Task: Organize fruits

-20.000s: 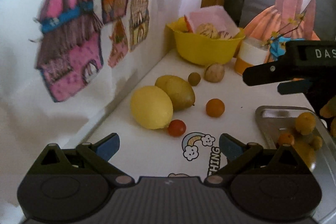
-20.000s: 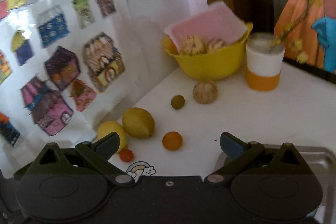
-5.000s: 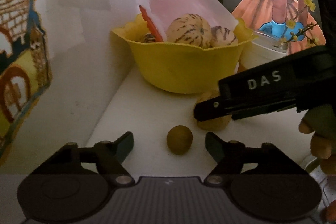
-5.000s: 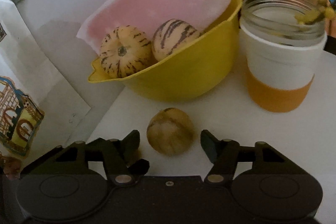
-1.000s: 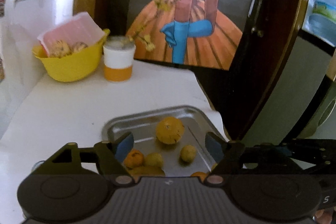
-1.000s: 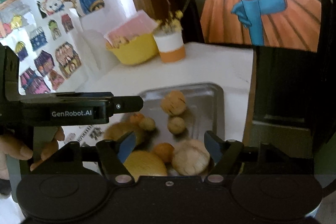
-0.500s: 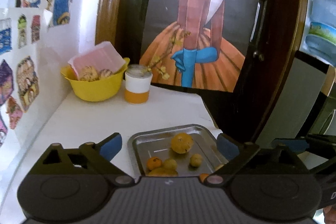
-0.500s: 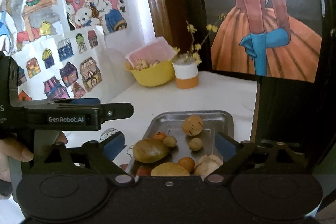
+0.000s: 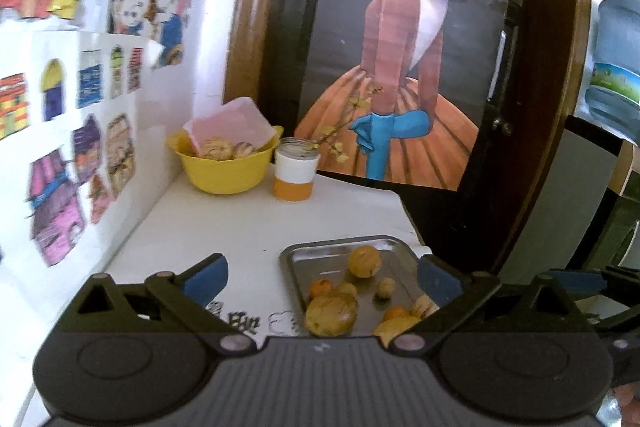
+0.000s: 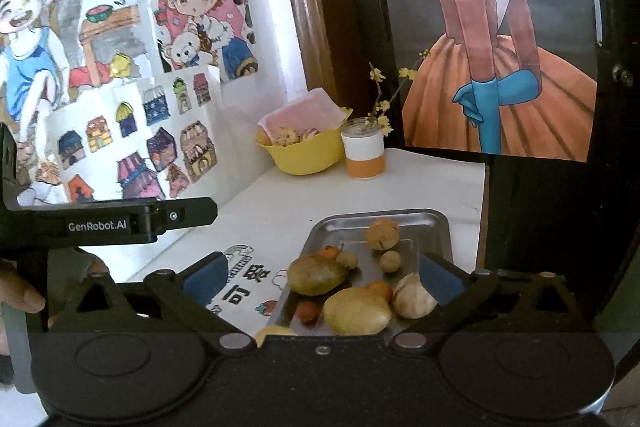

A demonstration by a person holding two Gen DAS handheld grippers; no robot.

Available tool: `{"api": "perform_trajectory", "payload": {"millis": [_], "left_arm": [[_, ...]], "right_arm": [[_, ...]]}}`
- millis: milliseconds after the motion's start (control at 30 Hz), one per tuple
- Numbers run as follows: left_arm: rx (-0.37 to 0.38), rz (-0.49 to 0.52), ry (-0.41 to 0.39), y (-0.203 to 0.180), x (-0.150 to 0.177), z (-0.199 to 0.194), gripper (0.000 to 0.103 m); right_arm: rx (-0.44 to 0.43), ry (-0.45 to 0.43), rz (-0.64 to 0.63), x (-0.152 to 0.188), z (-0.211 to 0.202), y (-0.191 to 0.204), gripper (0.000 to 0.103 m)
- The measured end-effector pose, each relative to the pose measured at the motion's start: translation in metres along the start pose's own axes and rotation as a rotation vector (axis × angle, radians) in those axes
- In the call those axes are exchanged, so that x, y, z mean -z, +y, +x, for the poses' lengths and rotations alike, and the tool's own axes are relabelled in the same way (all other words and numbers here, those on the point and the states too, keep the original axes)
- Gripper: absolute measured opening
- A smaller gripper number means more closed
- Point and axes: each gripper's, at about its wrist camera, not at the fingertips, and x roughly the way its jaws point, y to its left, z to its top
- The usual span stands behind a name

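I am holding both of my grippers back above the near end of the bench (image 9: 248, 223), and both are empty. My left gripper (image 9: 320, 273) is spread wide with nothing between its fingers, and my right gripper (image 10: 320, 273) is spread just as wide, framing the tray without touching anything.

I am judging the sorting to be nearly or wholly finished. The fruits (image 10: 352, 287) are lying gathered in the metal tray (image 10: 400, 217) at the bench's near right corner, and I am seeing no loose fruit on the white surface between the tray and the yellow bowl (image 10: 308, 155). One pale rounded shape is peeking out just under the tray's near edge in the right view; I cannot tell whether it is lying in the tray or beside it, so that may be the only thing left to check.

The fruits are looking mixed: two large yellowish ones, a pale round one, a brownish ball near the far end, and several small orange and red ones crowded toward the near side, some touching. The far half of the tray is staying mostly bare. The bowl at the back corner is holding striped fruits and a pink sheet, beside an orange and white jar (image 9: 294, 173).
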Motion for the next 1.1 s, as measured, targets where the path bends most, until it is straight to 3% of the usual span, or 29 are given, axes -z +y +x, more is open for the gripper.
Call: {"api": "perform_trajectory", "payload": {"millis": [267, 567, 1100], "left_arm": [[-0.029, -0.007, -0.051, 0.007, 0.024, -0.056, 0.102], [-0.079, -0.031, -0.130, 0.008, 0.079, -0.116, 0.102], [-0.159, -0.048, -0.145, 0.024, 0.144, -0.146, 0.103]], "right_arm": [[-0.005, -0.038, 0.016, 0.022, -0.041, 0.020, 0.102], [0.044, -0.135, -0.026, 0.065, -0.079, 0.048, 0.102], [0.141, -0.225, -0.091, 0.130, -0.089, 0.078, 0.102]]}}
